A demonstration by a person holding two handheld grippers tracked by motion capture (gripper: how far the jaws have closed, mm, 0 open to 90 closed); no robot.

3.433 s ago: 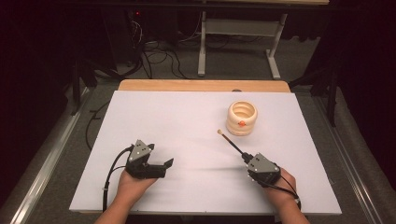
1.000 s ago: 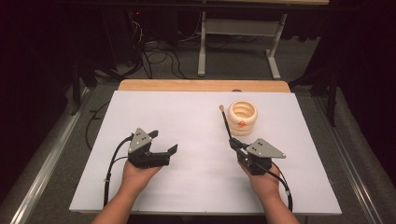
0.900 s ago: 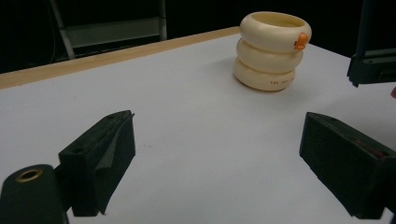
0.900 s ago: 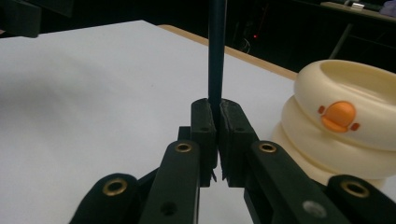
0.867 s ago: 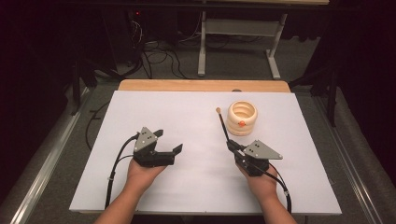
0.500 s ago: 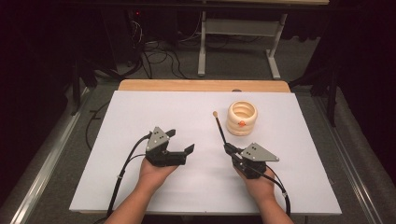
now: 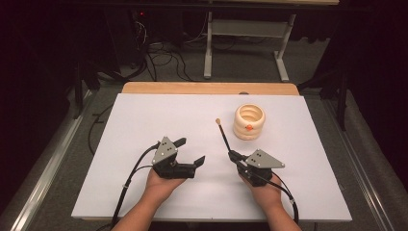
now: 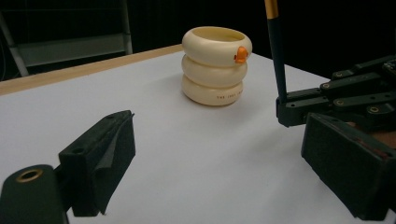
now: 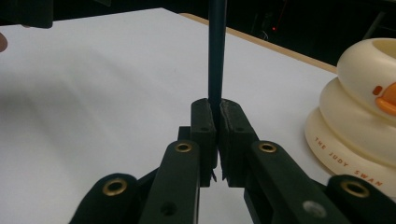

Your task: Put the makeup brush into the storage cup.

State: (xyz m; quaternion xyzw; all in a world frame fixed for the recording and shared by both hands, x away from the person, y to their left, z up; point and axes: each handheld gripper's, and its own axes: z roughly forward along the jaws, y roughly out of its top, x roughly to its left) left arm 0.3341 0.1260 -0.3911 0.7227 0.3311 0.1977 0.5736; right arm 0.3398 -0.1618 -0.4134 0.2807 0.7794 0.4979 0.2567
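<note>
Our right hand-held gripper point(image 7: 233, 155) is clamped tight on the bottom end of a thin dark stick with a pale rounded tip point(image 7: 223, 135), its long axis running up and away toward the far edge of the white worktop point(image 7: 144, 125). The cream, ribbed ring-stack cup with a little orange duck on it point(image 7: 249, 121) sits just beyond and to the right of that tip, nearer our right hand. Our left hand-held gripper point(image 7: 189, 153) hangs wide open with nothing in it, well apart from the cup.
</note>
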